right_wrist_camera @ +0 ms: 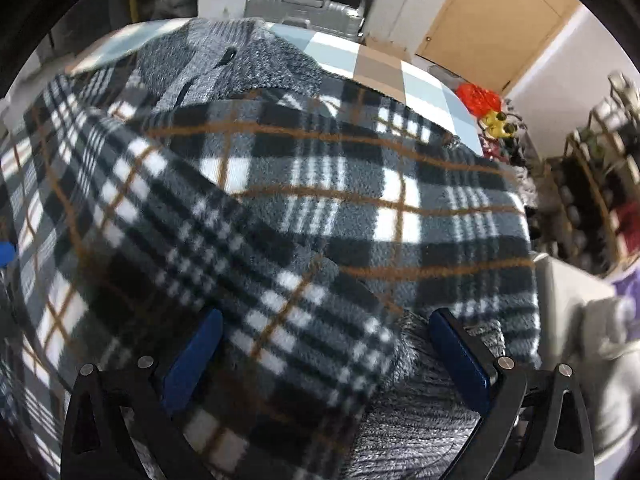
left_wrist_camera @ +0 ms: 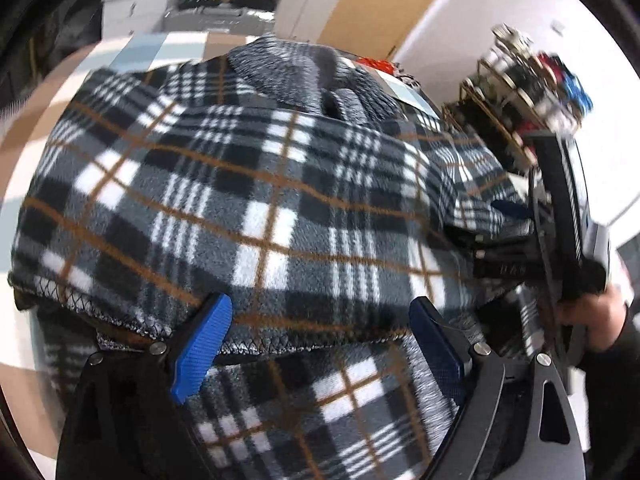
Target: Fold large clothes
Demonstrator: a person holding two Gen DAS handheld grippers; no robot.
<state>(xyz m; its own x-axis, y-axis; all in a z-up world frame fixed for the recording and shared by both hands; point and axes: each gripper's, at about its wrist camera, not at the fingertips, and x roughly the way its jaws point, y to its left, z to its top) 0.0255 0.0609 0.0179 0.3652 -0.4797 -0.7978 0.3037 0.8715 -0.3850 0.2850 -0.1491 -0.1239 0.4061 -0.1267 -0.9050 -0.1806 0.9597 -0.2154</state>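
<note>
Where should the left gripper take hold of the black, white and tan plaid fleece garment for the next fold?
Probably the stitched hem edge of the plaid fleece garment, approached from the near side. That edge runs straight across, just ahead of the open left gripper, so one finger could slide under it and the other over.

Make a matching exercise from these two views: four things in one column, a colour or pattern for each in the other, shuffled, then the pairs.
Things
1. fleece garment
2. pads of the right claw
3. suitcase
4. bag at the table's far edge

Colours
A. silver
B. orange-red
C. black, white and grey plaid with tan lines
D. blue

Pairs: 1-C, 2-D, 3-A, 4-B
</note>
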